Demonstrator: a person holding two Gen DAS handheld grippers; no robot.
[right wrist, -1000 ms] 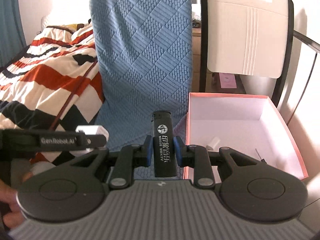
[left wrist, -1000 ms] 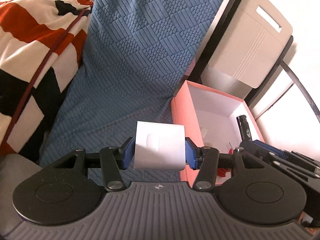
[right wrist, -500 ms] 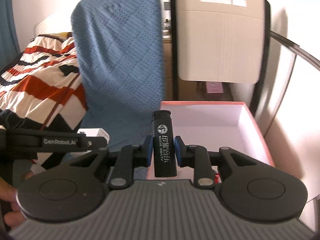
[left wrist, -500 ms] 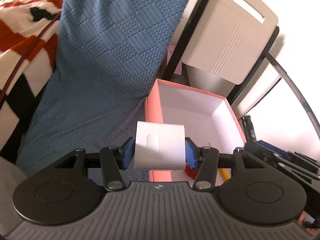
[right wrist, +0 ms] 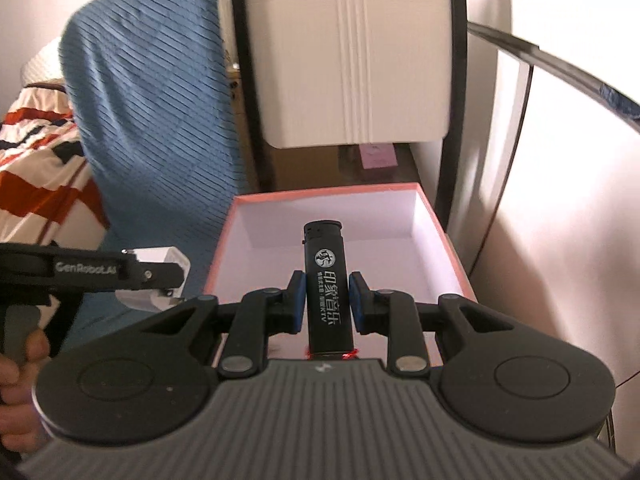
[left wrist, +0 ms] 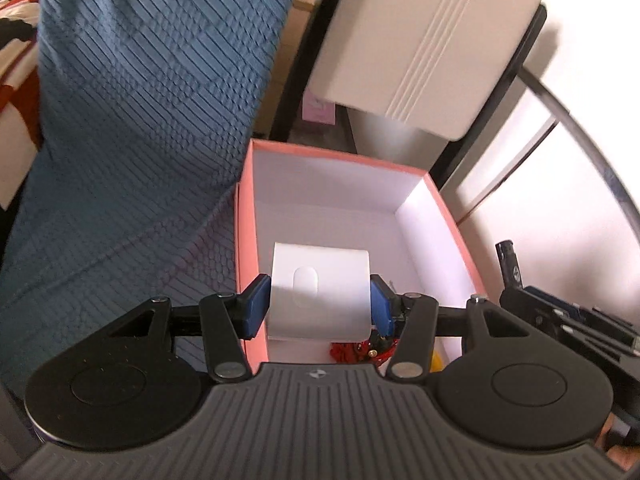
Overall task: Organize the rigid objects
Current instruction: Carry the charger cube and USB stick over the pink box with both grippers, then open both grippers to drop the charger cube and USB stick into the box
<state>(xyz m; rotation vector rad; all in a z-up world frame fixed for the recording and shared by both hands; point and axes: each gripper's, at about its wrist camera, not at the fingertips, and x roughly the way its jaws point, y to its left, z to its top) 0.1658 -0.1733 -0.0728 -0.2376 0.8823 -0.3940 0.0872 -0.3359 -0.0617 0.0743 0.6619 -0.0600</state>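
Because the left gripper [left wrist: 319,303] pinches a white block [left wrist: 319,291] and the right gripper [right wrist: 327,305] pinches a black lighter [right wrist: 328,288], both over the pink box [left wrist: 247,240], simultaneous release risks collision or bounce-out near the blue cushion [left wrist: 152,100], white chair [right wrist: 352,52] and striped bedding [right wrist: 36,160].

A pink box [left wrist: 245,216] with white inside, a white block [left wrist: 320,292], a black lighter [right wrist: 329,292], blue quilted fabric [left wrist: 152,100], red-striped bedding [right wrist: 40,160].
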